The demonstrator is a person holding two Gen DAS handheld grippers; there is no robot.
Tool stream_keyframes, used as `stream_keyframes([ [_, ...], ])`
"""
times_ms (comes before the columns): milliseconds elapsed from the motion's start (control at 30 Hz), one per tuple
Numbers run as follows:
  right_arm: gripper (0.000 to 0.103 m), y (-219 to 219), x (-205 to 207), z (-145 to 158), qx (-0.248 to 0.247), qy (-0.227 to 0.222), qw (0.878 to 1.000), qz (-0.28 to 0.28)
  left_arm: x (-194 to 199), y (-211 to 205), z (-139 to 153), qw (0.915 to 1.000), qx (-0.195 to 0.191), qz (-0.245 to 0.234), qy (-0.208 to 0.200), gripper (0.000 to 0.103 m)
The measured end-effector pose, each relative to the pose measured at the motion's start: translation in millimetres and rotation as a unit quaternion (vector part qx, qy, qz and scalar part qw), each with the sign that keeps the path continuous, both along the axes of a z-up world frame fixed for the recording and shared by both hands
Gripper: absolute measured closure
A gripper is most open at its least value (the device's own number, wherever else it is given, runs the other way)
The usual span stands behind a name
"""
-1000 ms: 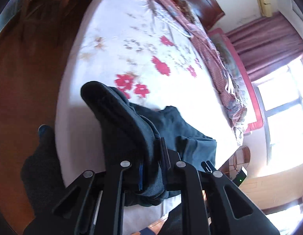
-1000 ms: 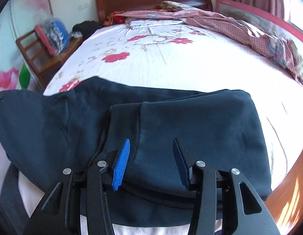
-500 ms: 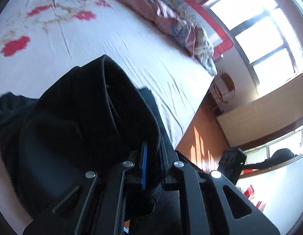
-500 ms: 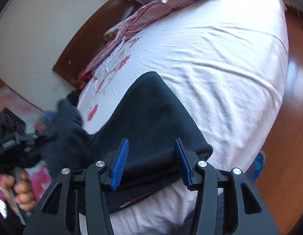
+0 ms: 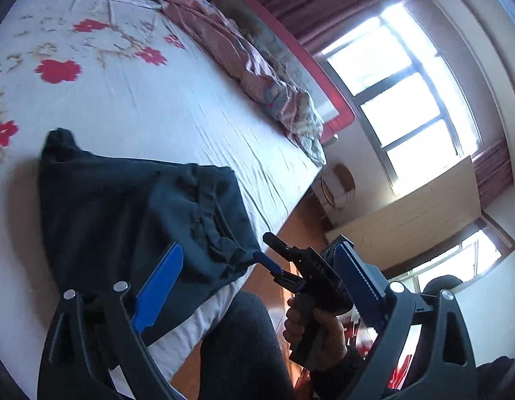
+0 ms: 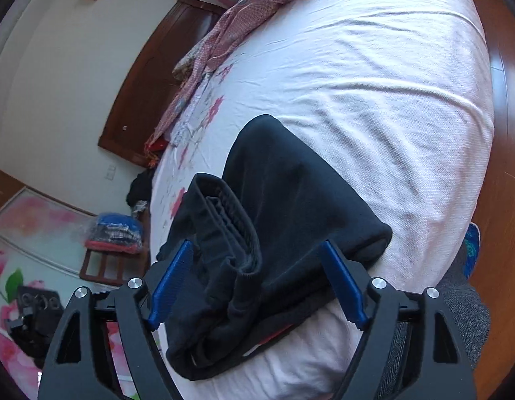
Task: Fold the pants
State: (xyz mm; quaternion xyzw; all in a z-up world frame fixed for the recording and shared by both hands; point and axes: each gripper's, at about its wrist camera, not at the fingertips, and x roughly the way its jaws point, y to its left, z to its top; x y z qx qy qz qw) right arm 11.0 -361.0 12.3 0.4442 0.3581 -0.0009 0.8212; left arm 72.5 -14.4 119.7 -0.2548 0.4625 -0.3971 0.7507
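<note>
Pants (image 6: 290,220) folded on bed (image 6: 390,83) (jaws apart)

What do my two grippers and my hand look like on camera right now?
Both the left gripper and the right gripper have matte black angular frames with silver rivets and flat blue finger pads with toothed edges. The right hand is bare, wrapped round a black pistol-style handle, with a dark knit cuff at the wrist.
</note>
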Motion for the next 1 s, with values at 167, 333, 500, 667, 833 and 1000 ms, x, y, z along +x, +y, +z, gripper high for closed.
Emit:
stream_keyframes([
  [167, 0.022, 44.4, 21.8, 2.3, -0.093, 0.065, 0.993, 0.034, -23.8, 47.4, -21.9, 0.9978, -0.008, 0.061, 0.027, 0.010],
  [333, 0.022, 93.3, 32.2, 15.8, -0.179, 0.086, 0.978, 0.071, -44.0, 32.5, -66.6, 0.9953, -0.008, 0.055, 0.079, 0.010],
  [500, 0.067, 118.2, 42.5, 33.8, -0.264, 0.078, 0.956, 0.101, -44.1, 27.9, -70.0, 0.9950, -0.014, 0.052, 0.084, 0.010],
  [667, 0.091, 99.1, 47.2, 106.4, -0.255, -0.019, 0.963, 0.090, -40.2, 48.1, -51.4, 0.9942, -0.021, 0.091, 0.052, 0.007],
  [833, 0.103, 38.2, 27.7, 128.5, -0.251, -0.038, 0.967, 0.028, -34.7, 45.1, -37.9, 0.9950, -0.008, 0.099, 0.007, 0.004],
  [1000, 0.056, 13.0, 19.5, 59.6, -0.102, 0.046, 0.993, 0.036, -30.8, 27.0, -43.2, 0.9970, 0.024, 0.074, 0.005, 0.004],
])
